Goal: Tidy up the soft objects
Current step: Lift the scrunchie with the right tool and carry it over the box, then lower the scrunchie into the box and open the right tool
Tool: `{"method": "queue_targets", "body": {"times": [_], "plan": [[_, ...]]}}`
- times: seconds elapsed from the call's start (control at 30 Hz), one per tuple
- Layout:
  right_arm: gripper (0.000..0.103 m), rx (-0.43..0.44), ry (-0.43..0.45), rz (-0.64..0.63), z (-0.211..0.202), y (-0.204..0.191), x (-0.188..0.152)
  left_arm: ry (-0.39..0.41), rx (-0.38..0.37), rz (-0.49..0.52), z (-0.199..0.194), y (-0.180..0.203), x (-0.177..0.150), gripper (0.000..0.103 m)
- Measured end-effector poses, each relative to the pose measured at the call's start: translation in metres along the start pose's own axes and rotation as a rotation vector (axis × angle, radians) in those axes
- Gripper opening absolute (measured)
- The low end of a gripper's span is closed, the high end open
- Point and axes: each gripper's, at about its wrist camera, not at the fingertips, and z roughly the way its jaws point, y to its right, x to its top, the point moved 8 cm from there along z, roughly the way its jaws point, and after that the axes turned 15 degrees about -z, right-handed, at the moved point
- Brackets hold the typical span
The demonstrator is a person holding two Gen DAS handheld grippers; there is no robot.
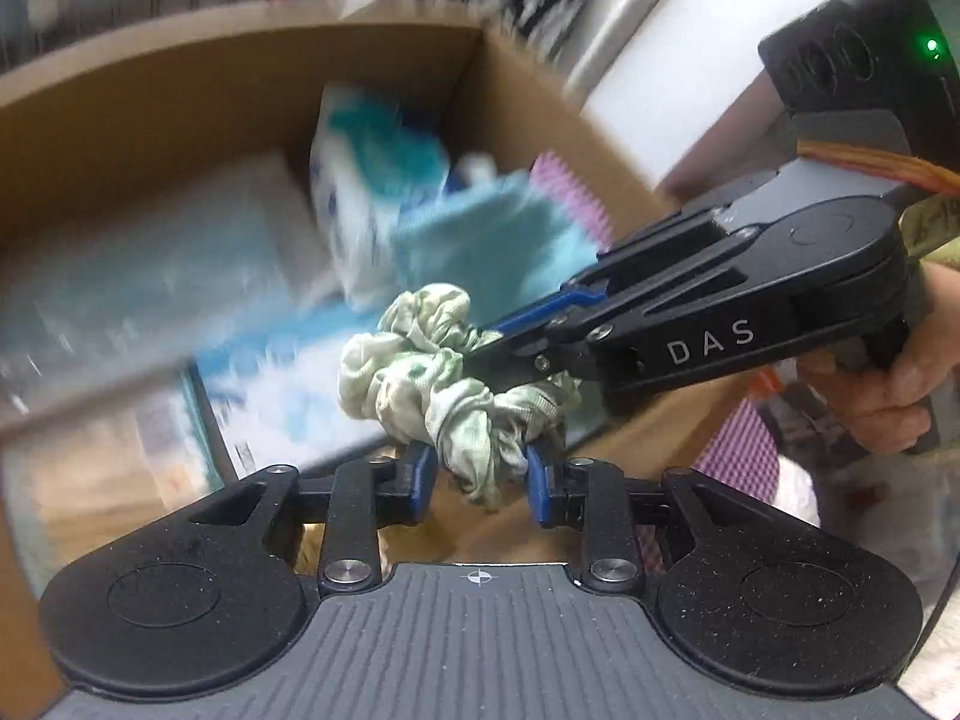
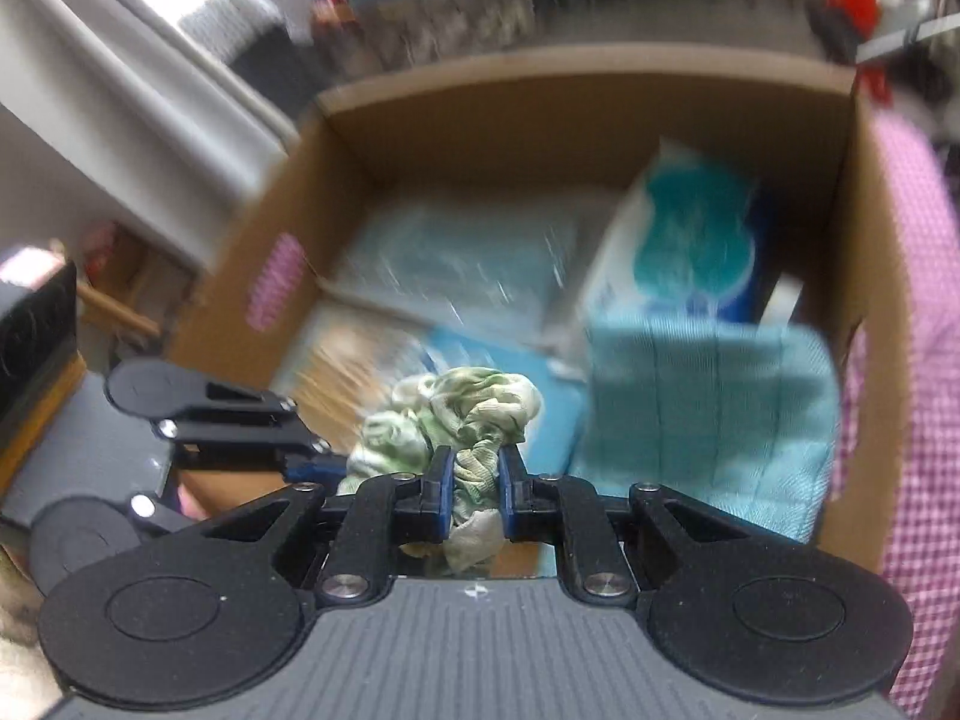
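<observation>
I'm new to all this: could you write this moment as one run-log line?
left hand-held gripper: shut on green scrunchie | right hand-held gripper: shut on scrunchie | place: over open cardboard box | inside: teal cloth

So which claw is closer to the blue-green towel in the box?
Right. The right claw pinches the scrunchie just beside the towel; the left claw grips the scrunchie's far side, farther from the towel.
</observation>
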Motion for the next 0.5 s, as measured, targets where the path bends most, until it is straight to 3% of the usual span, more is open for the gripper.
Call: {"method": "queue_targets", "body": {"times": [0.03, 0.1, 0.2, 0.33, 0.5], "plan": [[0.017, 0.014, -0.039, 0.015, 0.010, 0.004, -0.004, -0.040, -0.006, -0.027, 0.009, -0.007, 0.001, 0.038], [0.017, 0.028, -0.119, 0.029, 0.023, 0.010, -0.015, -0.131, -0.005, -0.077, 0.024, -0.018, 0.000, 0.059], [0.018, 0.041, -0.227, 0.022, 0.036, 0.011, -0.026, -0.197, 0.024, -0.139, 0.030, -0.033, -0.012, 0.069], [0.019, 0.043, -0.284, 0.012, 0.034, 0.011, -0.027, -0.183, -0.012, -0.171, 0.018, -0.041, -0.008, 0.074], [0.019, 0.029, -0.183, -0.023, 0.012, 0.014, 0.002, -0.046, -0.040, -0.195, -0.019, -0.050, 0.004, 0.088]]}}
